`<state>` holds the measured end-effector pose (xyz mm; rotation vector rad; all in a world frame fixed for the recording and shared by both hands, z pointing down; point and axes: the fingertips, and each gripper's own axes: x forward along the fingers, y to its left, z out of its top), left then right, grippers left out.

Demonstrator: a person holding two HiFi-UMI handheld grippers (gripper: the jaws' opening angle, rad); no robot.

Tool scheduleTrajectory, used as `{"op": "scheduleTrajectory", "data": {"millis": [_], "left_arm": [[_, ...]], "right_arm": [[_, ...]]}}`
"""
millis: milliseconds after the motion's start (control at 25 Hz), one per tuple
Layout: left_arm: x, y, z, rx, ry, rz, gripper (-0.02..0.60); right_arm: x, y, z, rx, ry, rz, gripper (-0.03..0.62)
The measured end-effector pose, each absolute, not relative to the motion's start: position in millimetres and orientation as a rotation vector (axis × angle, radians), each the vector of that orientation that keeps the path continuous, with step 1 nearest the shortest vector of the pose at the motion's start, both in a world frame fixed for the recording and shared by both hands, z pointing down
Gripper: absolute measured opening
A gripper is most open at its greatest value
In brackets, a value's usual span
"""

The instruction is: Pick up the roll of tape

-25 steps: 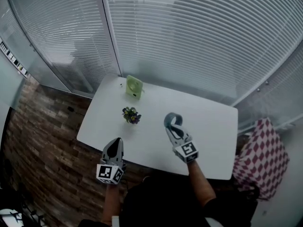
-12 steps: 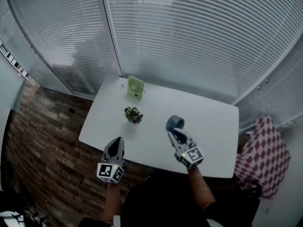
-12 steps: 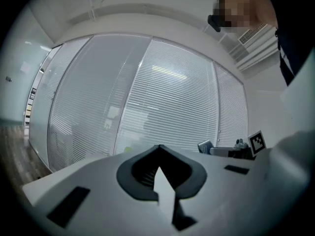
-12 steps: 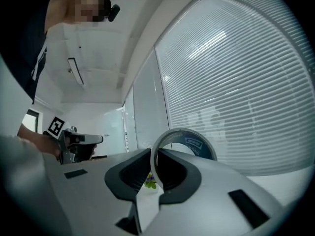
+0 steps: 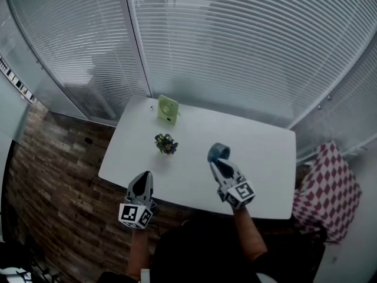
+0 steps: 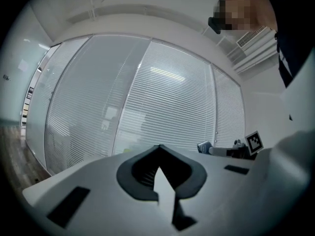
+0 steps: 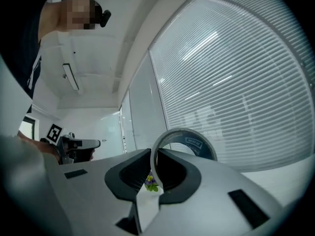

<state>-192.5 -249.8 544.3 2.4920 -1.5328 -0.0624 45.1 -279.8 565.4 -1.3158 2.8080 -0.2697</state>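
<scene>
A grey roll of tape (image 5: 218, 152) with a blue inner label is held above the white table (image 5: 265, 152), my right gripper (image 5: 220, 161) shut on its rim. In the right gripper view the roll of tape (image 7: 194, 141) stands upright, its rim pinched between the jaws of my right gripper (image 7: 153, 167). My left gripper (image 5: 142, 176) hovers shut at the table's near left edge with nothing in it. The left gripper view shows the left gripper (image 6: 158, 154) with its jaws meeting in a point. The right gripper (image 6: 229, 152) and the tape (image 6: 204, 147) are off to its right.
A small potted plant (image 5: 166, 143) stands on the table left of the tape. A light green object (image 5: 166, 108) sits at the far left corner. Window blinds (image 5: 235, 46) close off the far side. A chequered chair (image 5: 327, 187) stands to the right.
My right gripper has risen a little with the tape and rolled its wrist. The left gripper has stayed where it was.
</scene>
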Motion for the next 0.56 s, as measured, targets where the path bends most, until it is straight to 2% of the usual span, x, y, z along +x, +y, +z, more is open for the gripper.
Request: {"op": "scheduleTrajectory", "data": {"millis": [560], "left_arm": [[-195.2,-249.4,547.0,2.491,-1.511,-0.072,0.005]], "right_arm": [[44.3,-271.4,555.1,-1.354,2.818,-0.215,0.044]]}}
